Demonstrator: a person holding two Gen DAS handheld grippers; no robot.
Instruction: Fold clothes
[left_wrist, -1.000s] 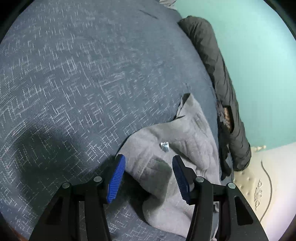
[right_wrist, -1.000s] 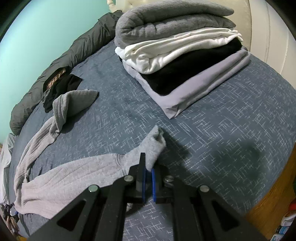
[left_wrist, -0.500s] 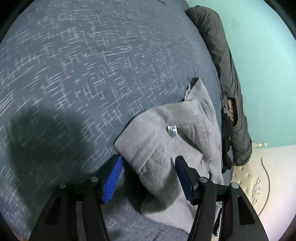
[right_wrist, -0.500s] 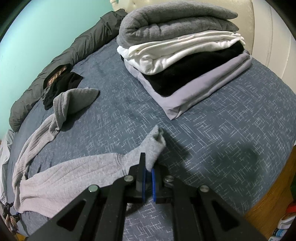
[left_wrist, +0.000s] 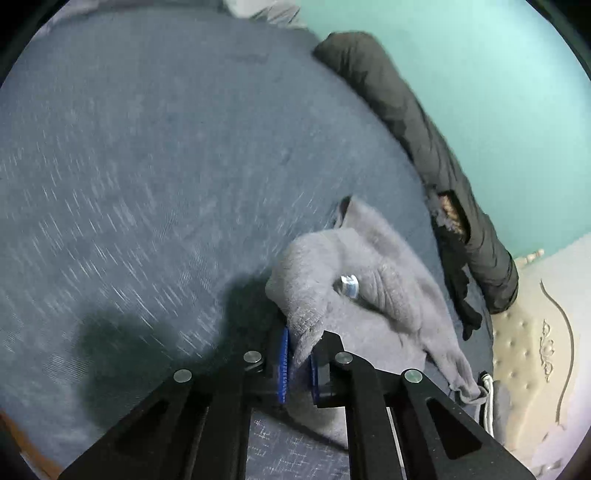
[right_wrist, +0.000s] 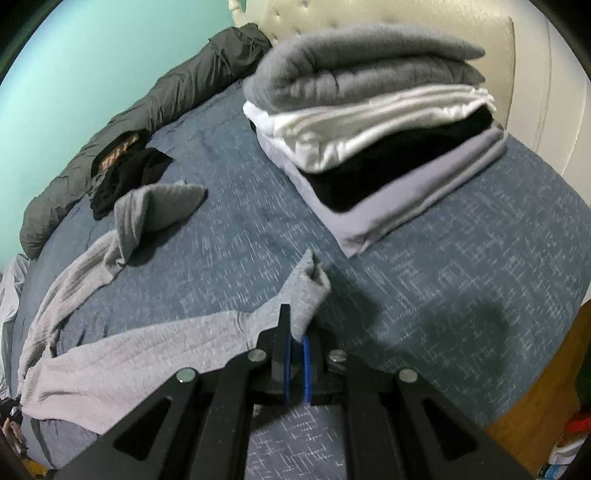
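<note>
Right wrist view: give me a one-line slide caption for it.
Right gripper shut on one end of the grey garment on the blue bedspread, folded stack behind.

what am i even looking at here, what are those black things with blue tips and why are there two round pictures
No robot here: a person holds a hand tool in each hand, and each tool has two black fingers with blue pads. A wide-angle camera sits on each tool and looks along its fingers, hence two round, bent pictures.

The left tool is shut on a corner of grey pants, which have a small shiny bit on them. The right tool is shut on another end of the same pants, which stretch out across a blue bed.

Also on the bed: a stack of folded clothes, grey on top, then white, black and pale grey. A dark rolled blanket lies along the green wall, with a black garment beside it.
</note>
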